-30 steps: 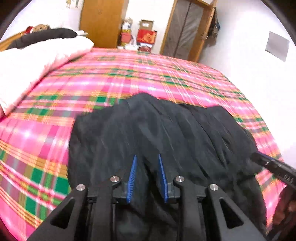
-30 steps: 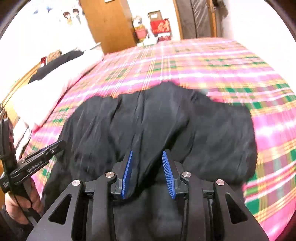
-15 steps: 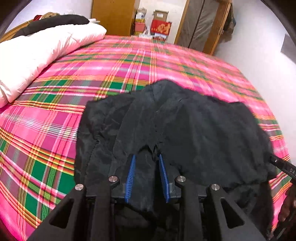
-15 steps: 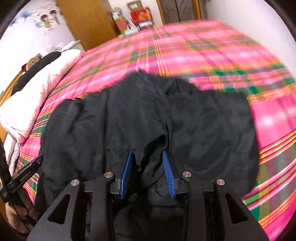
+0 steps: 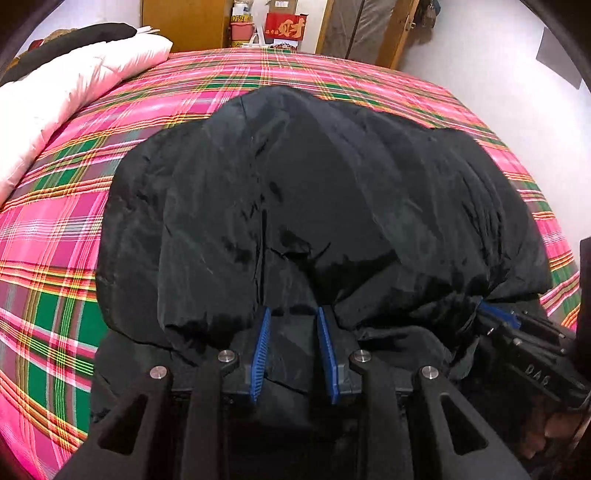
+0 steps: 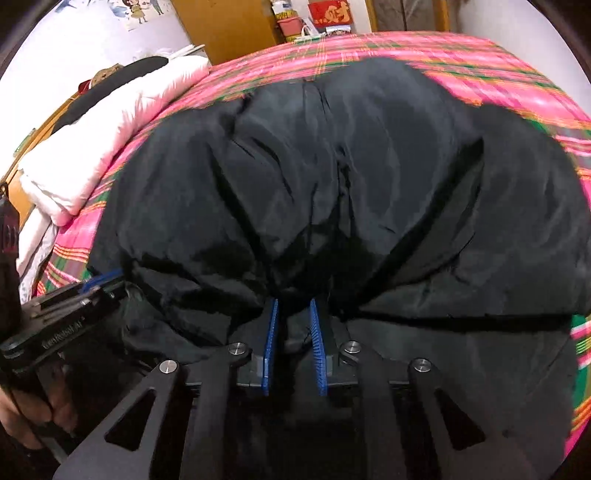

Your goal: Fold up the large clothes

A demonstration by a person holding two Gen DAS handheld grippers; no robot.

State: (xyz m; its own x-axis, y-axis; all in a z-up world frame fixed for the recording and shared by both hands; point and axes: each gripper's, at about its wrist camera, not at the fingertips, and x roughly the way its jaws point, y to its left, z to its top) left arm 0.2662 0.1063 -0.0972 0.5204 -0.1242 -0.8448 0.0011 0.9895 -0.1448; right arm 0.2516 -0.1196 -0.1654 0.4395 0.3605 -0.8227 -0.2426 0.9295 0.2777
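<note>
- Lying on the plaid bedspread (image 5: 66,236), the black coat (image 5: 314,177) filled far more of both views than it had a second earlier, when its far edge sat lower and flatter.
- Left gripper (image 5: 293,332): your blue fingers (image 5: 263,343) were clenched on a fold of the coat; cloth showed between them and bulged over their tips.
- Right gripper (image 6: 293,325): its fingers (image 6: 271,332) likewise pinched a bunched fold, the gap narrower than it had been half a second before.
- Both grippers had travelled forward and down with the near hem, so that a doubled layer now lay rolled over the rest of the coat. Each gripper appeared at the edge of the other's view, close alongside.
- White quilt (image 5: 55,92) and wardrobe (image 5: 181,22) lay well apart from the work, at the far side of the bed.
- Judgement: the first fold looked nearly laid. Releasing would probably come next; the puffy cloth may spring back unless you press it flat.
</note>
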